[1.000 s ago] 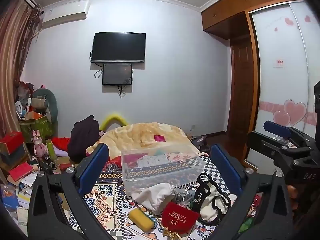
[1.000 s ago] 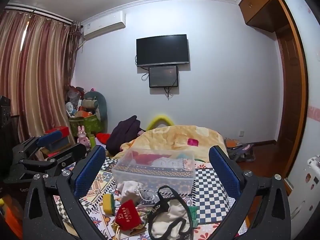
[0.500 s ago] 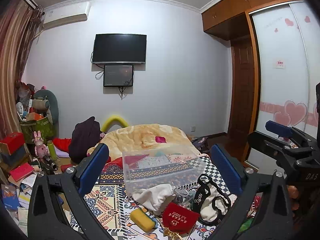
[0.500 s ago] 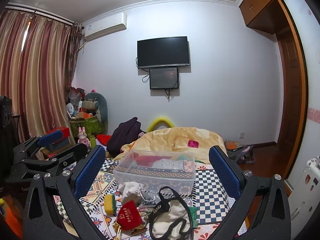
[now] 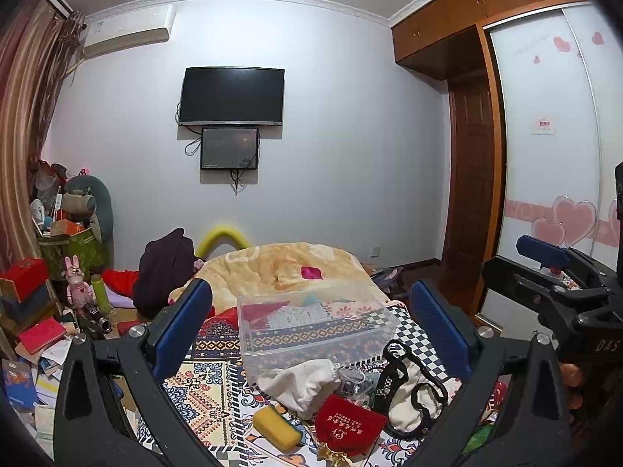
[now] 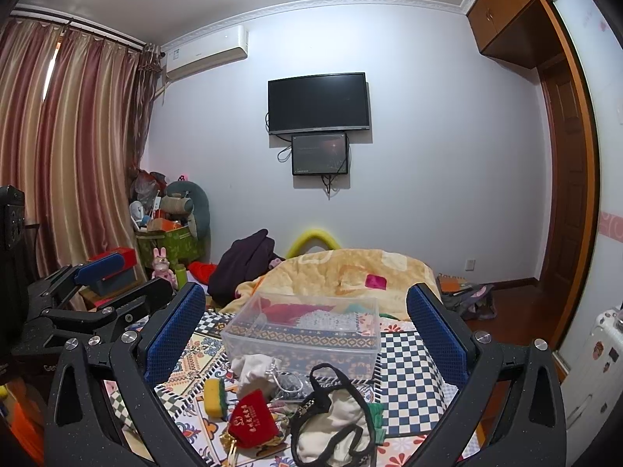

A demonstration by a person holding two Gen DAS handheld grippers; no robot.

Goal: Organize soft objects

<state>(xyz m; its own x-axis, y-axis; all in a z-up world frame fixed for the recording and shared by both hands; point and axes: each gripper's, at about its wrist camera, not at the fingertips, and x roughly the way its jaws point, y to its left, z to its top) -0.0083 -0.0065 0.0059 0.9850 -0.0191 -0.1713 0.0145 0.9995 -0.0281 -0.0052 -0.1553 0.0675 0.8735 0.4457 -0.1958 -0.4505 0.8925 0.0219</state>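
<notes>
Both your grippers, left gripper [image 5: 311, 323] and right gripper [image 6: 305, 321], gape empty above the pile; careful. Grab the white pouch [image 5: 301, 383] sloppily and you could snag the black-trimmed bag [image 5: 412, 389].

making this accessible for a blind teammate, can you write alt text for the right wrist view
An open right gripper hangs over a patterned bedspread, framing a clear plastic box with a heap in front of it: a yellow sponge, a red pouch, a white cloth and a cream bag with black straps. The left gripper shows at the left edge.

Cluttered bed [image 6: 409, 354] under patterned cloth [image 5: 202, 393]
</notes>
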